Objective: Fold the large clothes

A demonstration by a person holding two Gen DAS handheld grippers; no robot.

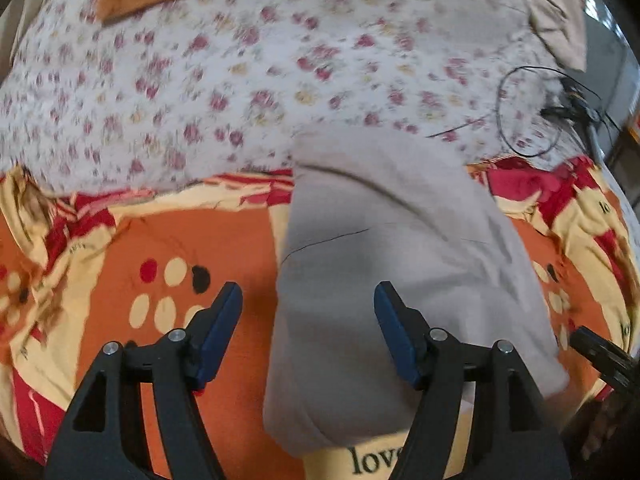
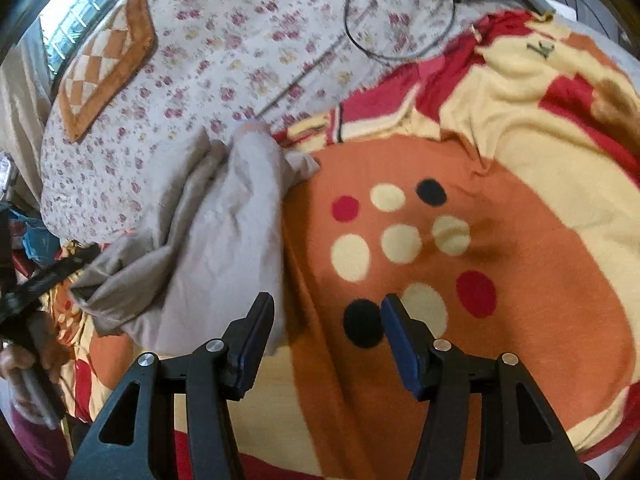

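Observation:
A light grey garment (image 1: 384,248) lies in a long folded strip on an orange, red and cream blanket (image 1: 224,240). My left gripper (image 1: 308,300) is open and empty just above the garment's left edge, right finger over the cloth. In the right wrist view the same garment (image 2: 224,232) lies bunched at the left, and my right gripper (image 2: 328,312) is open and empty above the blanket (image 2: 500,240), its left finger at the garment's right edge.
A floral white sheet (image 1: 240,72) covers the bed beyond the blanket. A checked orange cushion (image 2: 104,64) lies on it at the back. A black looped cable (image 2: 400,12) lies on the sheet. The other gripper (image 1: 604,356) shows at the right edge.

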